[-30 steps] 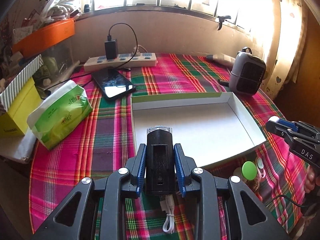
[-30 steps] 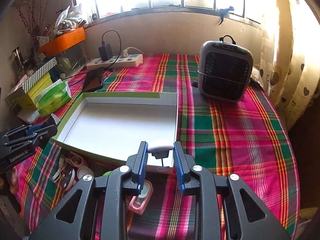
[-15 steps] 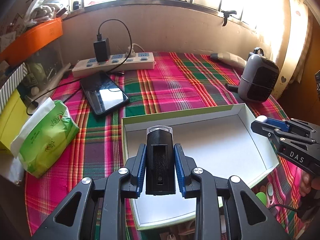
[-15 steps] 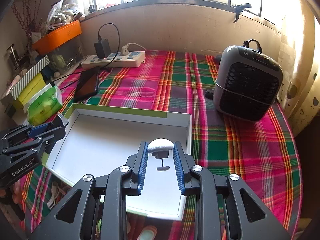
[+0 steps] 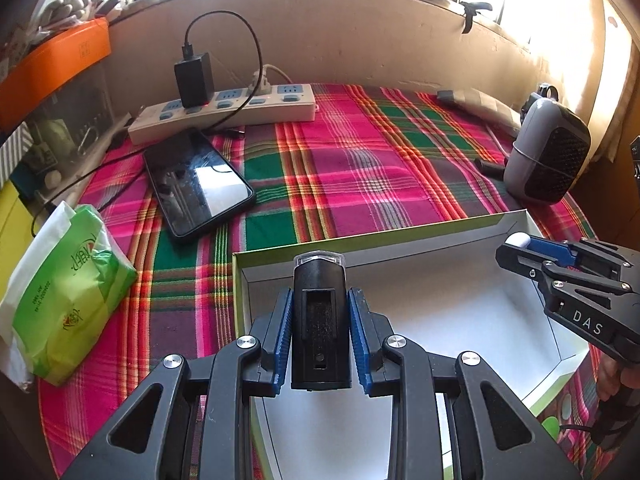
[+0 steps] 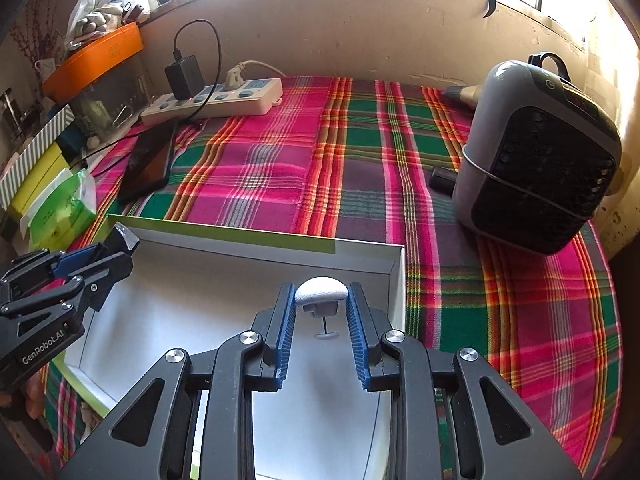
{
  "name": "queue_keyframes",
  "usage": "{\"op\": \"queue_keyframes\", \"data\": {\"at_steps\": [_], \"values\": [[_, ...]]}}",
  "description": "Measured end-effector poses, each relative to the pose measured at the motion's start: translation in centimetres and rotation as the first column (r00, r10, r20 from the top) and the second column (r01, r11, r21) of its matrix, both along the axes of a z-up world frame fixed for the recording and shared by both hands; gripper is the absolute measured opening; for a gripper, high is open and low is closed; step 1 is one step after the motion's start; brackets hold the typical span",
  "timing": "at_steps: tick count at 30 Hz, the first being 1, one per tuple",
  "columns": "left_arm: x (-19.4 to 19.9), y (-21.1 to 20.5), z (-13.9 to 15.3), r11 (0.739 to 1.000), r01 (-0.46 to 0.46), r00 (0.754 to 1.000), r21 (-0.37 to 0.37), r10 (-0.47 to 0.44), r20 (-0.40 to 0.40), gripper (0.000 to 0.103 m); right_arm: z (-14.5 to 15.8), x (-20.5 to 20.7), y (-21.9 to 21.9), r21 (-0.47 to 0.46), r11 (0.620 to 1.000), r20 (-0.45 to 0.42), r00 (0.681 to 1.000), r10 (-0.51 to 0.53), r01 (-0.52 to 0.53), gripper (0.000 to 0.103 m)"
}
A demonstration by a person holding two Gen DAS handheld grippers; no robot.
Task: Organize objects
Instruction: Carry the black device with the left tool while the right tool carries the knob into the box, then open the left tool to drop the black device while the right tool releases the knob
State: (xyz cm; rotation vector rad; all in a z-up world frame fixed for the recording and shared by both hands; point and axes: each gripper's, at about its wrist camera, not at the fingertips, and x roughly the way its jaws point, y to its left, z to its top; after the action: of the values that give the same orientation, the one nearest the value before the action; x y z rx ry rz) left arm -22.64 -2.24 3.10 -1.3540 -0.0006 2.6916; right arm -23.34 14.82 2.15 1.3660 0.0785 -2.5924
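Covering the table, a plaid cloth [image 5: 360, 168] carries a white tray [image 5: 460, 312] with green sides at its near edge. Above the tray's left part, the left gripper [image 5: 320, 320] has its jaws clamped on a black lamp [image 5: 319, 320]. Above the right part, the right gripper [image 6: 321, 312] pinches a white plug [image 6: 320, 293].

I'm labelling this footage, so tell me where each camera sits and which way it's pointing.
Left wrist: on the left gripper, looking forward over the shallow white cardboard box toward the window wall; its fingers clamp a black rectangular device.
Right wrist: on the right gripper, facing the same wall; it clamps a small white rounded object.
Shared: box, white power strip, grey portable fan, and each other's gripper.
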Motion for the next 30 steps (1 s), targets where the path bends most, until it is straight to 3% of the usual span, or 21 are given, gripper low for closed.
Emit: {"op": "queue_keyframes", "data": {"at_steps": [30], "values": [[-0.8, 0.7, -1.1, 1.000, 0.007, 1.000, -0.030, -0.007, 0.006, 0.025, -1.3, -0.8, -0.5, 0.024, 1.000, -0.001, 1.000, -0.006, 0.006, 0.027]]}}
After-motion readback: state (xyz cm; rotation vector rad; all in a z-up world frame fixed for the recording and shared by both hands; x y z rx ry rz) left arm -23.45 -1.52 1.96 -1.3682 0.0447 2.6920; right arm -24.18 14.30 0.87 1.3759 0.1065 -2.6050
